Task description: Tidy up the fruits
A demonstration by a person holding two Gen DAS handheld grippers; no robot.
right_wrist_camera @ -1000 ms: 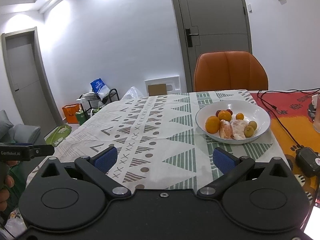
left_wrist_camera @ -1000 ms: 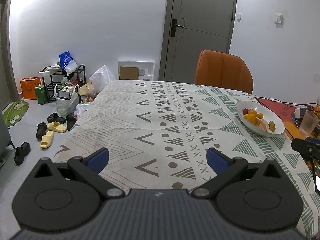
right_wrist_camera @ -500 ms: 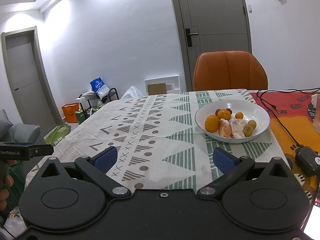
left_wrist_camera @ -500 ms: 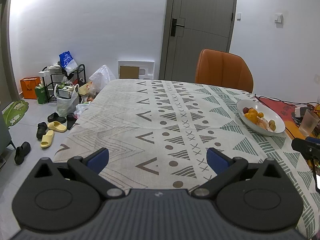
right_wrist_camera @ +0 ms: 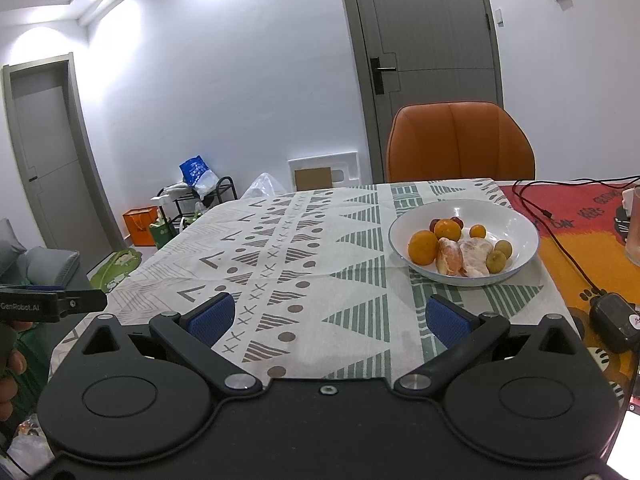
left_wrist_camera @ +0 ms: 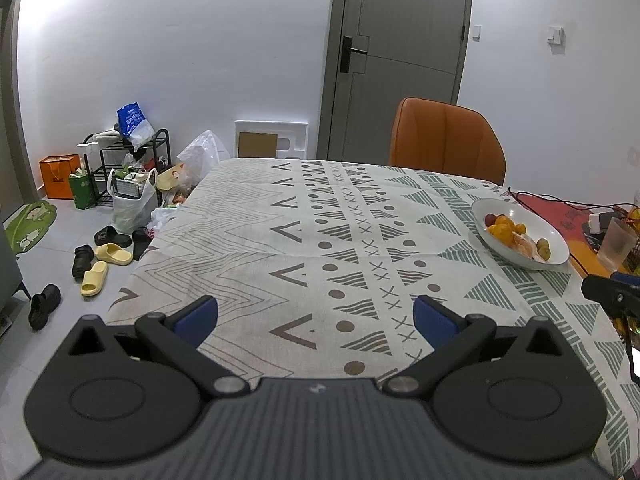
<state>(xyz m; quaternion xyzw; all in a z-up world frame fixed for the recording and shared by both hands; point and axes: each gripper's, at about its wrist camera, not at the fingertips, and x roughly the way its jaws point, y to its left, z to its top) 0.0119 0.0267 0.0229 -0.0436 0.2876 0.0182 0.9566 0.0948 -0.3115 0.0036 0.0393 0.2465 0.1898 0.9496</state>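
Note:
A white bowl (right_wrist_camera: 520, 216) sits on the patterned tablecloth (right_wrist_camera: 320, 248) and holds oranges (right_wrist_camera: 423, 246), peeled orange pieces (right_wrist_camera: 468, 258), small green fruits (right_wrist_camera: 500, 256) and dark red ones. The same bowl (left_wrist_camera: 556, 236) lies far right in the left wrist view. My right gripper (right_wrist_camera: 329, 318) hovers open over the near table edge, the bowl ahead and to its right, nothing between its fingers. Open and empty too, my left gripper (left_wrist_camera: 316, 314) hangs above the cloth (left_wrist_camera: 320, 240) well left of the bowl.
An orange chair (right_wrist_camera: 460, 144) stands at the far table edge before a grey door. Cables, a black adapter (right_wrist_camera: 612, 320) and a frosted cup (left_wrist_camera: 618, 245) lie right of the bowl. Bags, a rack and shoes (left_wrist_camera: 96, 264) crowd the floor left of the table.
Both grippers have eased back slightly from the table; the bowl looks a little farther away in both views. Both stay open and empty.

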